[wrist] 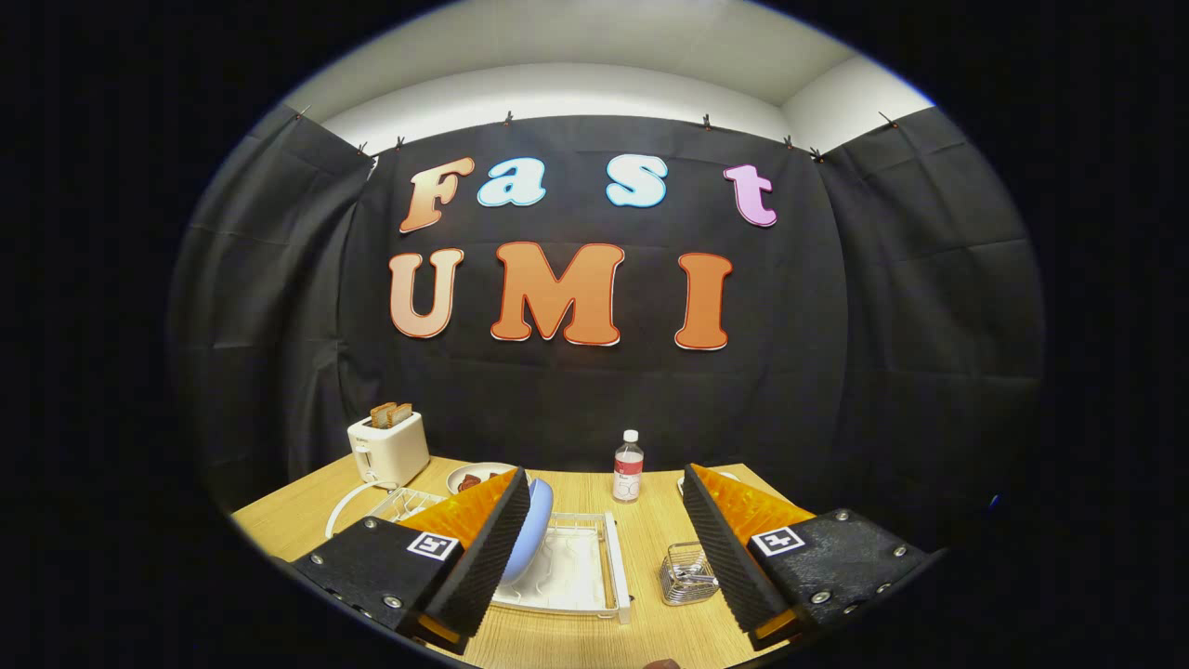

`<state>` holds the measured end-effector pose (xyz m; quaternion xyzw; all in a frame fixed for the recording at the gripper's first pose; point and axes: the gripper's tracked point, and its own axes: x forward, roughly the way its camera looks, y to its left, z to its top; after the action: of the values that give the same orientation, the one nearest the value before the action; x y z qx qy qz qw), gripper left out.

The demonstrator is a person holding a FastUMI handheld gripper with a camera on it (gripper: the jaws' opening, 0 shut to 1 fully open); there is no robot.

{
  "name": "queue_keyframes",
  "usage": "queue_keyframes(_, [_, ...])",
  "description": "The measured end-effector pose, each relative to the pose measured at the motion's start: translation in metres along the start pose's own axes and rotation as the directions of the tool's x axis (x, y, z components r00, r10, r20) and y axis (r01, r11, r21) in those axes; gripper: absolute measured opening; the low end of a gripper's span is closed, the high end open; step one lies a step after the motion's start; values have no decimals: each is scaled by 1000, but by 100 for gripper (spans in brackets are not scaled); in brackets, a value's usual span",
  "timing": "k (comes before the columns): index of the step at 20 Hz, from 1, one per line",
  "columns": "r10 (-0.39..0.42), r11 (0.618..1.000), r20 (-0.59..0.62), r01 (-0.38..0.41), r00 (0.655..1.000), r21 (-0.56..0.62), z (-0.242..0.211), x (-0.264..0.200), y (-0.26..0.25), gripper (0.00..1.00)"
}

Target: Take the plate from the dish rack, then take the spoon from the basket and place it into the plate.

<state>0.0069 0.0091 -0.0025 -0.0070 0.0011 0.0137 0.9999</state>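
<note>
The tool is nearest, its two fingers spread wide apart and grasping nothing. Between them, on the wooden desk, lies a white dish rack, and a blue plate stands upright in it, right against the inner face of the left finger; I cannot tell whether the two touch. Beside the right finger sits a small wire basket with a metal spoon lying in it. Beyond the rack, a water bottle stands upright near the desk's far edge. Further left are a white toaster with toast in its slots and a small white plate holding something dark
</note>
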Motion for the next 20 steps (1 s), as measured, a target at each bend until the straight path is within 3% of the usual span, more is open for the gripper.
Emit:
queue_keyframes(10, [21,1000,-39,-20,999,5,-5,11,12,99])
queue_keyframes(20, [118,992,-266,-127,957,-16,-32,61,52,99])
